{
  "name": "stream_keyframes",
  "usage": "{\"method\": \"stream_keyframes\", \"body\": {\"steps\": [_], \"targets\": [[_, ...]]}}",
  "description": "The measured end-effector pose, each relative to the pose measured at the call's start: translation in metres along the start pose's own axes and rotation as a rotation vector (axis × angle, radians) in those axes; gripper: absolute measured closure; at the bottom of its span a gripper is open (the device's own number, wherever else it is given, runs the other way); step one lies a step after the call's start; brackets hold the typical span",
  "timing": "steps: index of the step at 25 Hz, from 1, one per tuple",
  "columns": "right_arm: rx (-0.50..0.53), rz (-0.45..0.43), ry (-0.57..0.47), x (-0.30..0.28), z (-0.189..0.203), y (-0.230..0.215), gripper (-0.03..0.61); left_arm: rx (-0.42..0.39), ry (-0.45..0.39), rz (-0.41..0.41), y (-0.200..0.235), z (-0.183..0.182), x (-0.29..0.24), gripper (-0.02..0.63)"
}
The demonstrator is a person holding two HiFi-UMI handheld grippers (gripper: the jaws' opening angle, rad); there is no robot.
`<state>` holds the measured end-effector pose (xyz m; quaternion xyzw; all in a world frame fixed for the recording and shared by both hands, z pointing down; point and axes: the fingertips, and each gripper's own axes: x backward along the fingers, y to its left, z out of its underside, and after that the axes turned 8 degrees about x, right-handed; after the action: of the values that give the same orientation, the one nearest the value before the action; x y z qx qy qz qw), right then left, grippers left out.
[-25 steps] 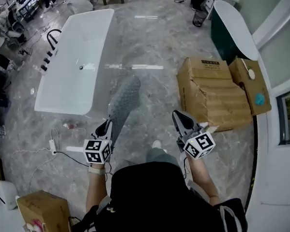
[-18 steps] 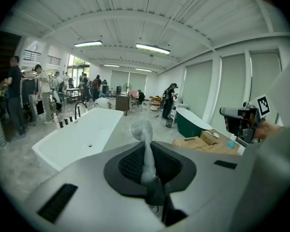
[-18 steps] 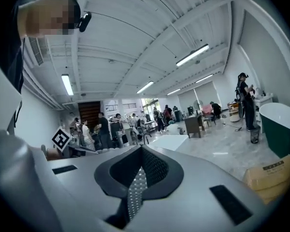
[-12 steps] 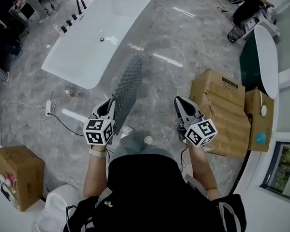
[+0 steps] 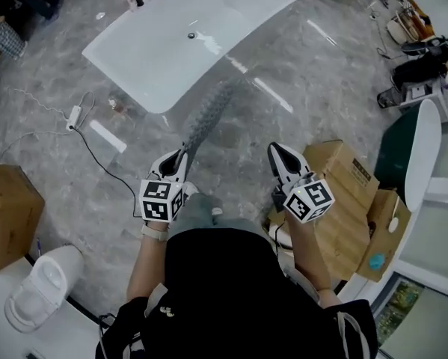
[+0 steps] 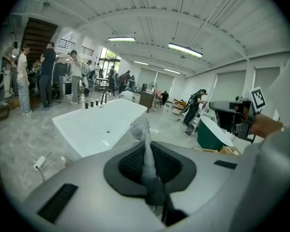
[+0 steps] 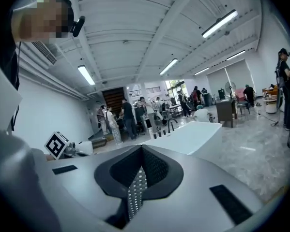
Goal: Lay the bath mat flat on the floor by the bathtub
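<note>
The grey, bumpy bath mat (image 5: 209, 114) hangs edge-on in the air, reaching from my left gripper (image 5: 180, 158) toward the white bathtub (image 5: 156, 58). That gripper is shut on the mat's near end; in the left gripper view the mat (image 6: 145, 149) stands up between the jaws of the left gripper (image 6: 147, 151), with the bathtub (image 6: 94, 127) beyond. My right gripper (image 5: 276, 152) is level with it on the right, shut and empty. The right gripper view shows the right gripper (image 7: 142, 151) with its jaws together and the bathtub (image 7: 193, 134) ahead.
Stacked cardboard boxes (image 5: 351, 200) stand right of my right gripper, with a dark green tub (image 5: 412, 152) behind them. A cable with a power strip (image 5: 74, 115) lies on the marble floor left of the bathtub. At lower left are a box (image 5: 7, 208) and a white toilet (image 5: 40, 290). People (image 6: 48, 74) stand far off.
The view has swung, so the bathtub now lies at the top and closer ahead. The mat has turned from broadside to edge-on. Both grippers keep their state.
</note>
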<state>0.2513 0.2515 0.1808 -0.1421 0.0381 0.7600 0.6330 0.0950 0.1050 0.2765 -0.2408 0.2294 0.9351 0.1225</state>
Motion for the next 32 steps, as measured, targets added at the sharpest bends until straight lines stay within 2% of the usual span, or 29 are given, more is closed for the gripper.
{"method": "stream_keyframes", "body": {"steps": [6,10,15,21,26,32], "targets": [[0.034,-0.116,0.05,-0.075,-0.001,0.016,0.554,0.011,0.027,-0.093,0.053,0.023,-0.005,0.569],[0.05,-0.201,0.094,-0.114,0.009,0.022,0.554,0.009,0.065,-0.122,0.067,0.04,-0.017,0.569],[0.077,-0.331,0.16,-0.154,0.028,0.016,0.554,0.091,0.098,-0.192,0.074,0.068,-0.041,0.569],[0.088,-0.476,0.258,-0.188,0.068,-0.007,0.554,0.18,0.084,-0.306,0.084,0.103,-0.079,0.569],[0.09,-0.529,0.318,-0.196,0.108,-0.039,0.554,0.238,0.069,-0.343,0.076,0.126,-0.129,0.569],[0.059,-0.557,0.392,-0.2,0.158,-0.097,0.554,0.316,0.038,-0.363,0.06,0.133,-0.212,0.569]]}}
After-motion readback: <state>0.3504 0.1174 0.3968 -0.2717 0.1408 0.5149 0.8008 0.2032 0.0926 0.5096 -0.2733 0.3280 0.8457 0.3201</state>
